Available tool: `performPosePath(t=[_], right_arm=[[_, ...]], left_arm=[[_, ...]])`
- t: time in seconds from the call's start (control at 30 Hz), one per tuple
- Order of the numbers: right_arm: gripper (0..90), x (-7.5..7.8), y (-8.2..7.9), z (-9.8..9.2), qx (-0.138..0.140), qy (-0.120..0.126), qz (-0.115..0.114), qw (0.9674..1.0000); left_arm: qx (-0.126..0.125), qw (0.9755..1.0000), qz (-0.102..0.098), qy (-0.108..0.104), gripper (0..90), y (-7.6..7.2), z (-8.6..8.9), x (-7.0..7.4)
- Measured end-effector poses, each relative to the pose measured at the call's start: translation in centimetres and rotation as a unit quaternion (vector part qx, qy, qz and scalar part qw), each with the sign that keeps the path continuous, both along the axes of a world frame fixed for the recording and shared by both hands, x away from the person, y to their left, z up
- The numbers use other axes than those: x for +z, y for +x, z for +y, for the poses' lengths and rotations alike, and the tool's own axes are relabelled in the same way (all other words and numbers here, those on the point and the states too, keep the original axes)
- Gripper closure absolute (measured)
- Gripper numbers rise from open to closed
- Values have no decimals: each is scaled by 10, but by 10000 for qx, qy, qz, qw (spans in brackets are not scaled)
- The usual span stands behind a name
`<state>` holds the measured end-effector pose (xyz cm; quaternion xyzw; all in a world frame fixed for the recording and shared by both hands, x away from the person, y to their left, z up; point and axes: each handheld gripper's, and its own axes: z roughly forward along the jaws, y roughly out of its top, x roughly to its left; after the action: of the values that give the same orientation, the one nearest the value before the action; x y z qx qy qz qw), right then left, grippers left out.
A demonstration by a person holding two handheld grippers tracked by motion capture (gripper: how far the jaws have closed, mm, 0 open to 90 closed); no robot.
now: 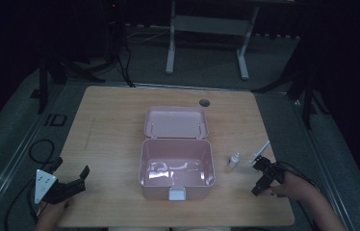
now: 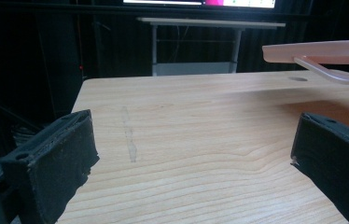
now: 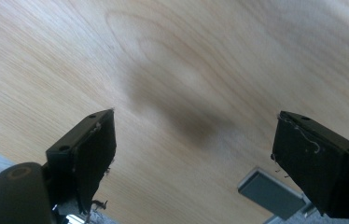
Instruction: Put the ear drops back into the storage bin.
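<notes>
Your right tool [image 1: 263,174], jaws apart and empty at lower right, sits near the small bottle [image 1: 235,160]; approach it squarely, grip its body, then lift gently.

Dim, underexposed high view with black surroundings; brighter, softly blurred gripper views, one diffuse shadow on wood.

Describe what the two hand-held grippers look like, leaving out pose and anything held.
Both are black two-jaw tools. The left hand-held gripper carries a grey three-cornered plate dotted with small holes. The right hand-held gripper trails a dark cable. Up close, each jaw is a blocky black pad with screw holes on top; the right one's pads are frayed at the edges. No sleeves reach the forearms.
</notes>
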<state>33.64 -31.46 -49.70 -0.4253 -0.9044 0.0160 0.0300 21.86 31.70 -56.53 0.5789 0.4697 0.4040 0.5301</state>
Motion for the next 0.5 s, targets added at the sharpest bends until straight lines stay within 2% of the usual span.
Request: performPosePath(t=[0.27,0.5], right_arm=[[134,3,17,10,0,-24,-37,10000],[142,6,36,27,73,130,-107,9998]], left_arm=[[-10,10000,2,-5,4,0,0,0],[-21,10000,4,-10,4,0,0,0]])
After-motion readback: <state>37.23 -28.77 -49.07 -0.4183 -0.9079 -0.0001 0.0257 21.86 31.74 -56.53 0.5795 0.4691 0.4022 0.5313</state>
